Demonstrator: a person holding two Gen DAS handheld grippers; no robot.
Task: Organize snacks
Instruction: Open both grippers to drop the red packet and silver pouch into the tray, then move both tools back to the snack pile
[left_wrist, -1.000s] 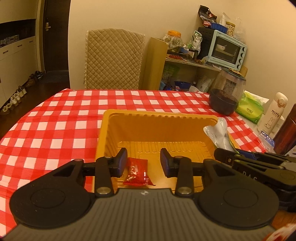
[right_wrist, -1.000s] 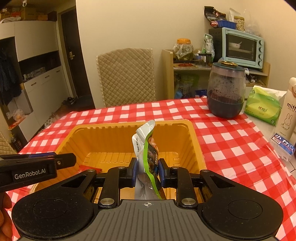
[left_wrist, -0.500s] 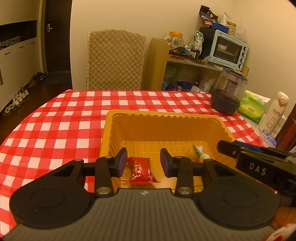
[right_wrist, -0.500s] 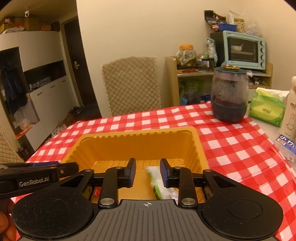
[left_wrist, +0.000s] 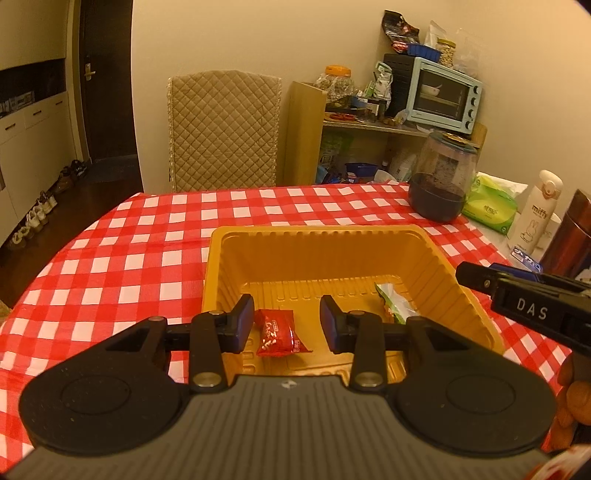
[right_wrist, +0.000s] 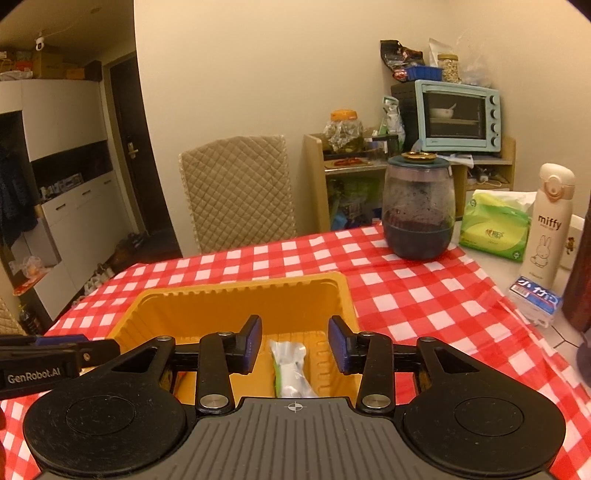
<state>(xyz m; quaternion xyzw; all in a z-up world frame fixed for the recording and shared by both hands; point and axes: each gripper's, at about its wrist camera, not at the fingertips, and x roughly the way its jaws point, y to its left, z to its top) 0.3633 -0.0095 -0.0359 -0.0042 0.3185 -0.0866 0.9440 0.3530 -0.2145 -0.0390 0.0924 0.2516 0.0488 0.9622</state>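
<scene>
hovering over the near end of the orange tray (left_wrist: 439, 258), left gripper (left_wrist: 287, 325) fingers apart and empty, framing a red snack packet (left_wrist: 277, 333) lying flat on the tray floor. in the right wrist view, right gripper (right_wrist: 294, 344) fingers opening, nothing gripped, green-and-silver pouch (right_wrist: 291, 365) loose on the tray floor below; red packet barely visible there. farther across the checkered desk (right_wrist: 417, 295), dark jar (right_wrist: 419, 206), tissue pack (right_wrist: 493, 225), miffy bottle (right_wrist: 550, 225).

A quilted chair (right_wrist: 238, 188) stands behind the checked tablecloth (right_wrist: 413, 295), a dark jar (right_wrist: 418, 206) on it
</scene>
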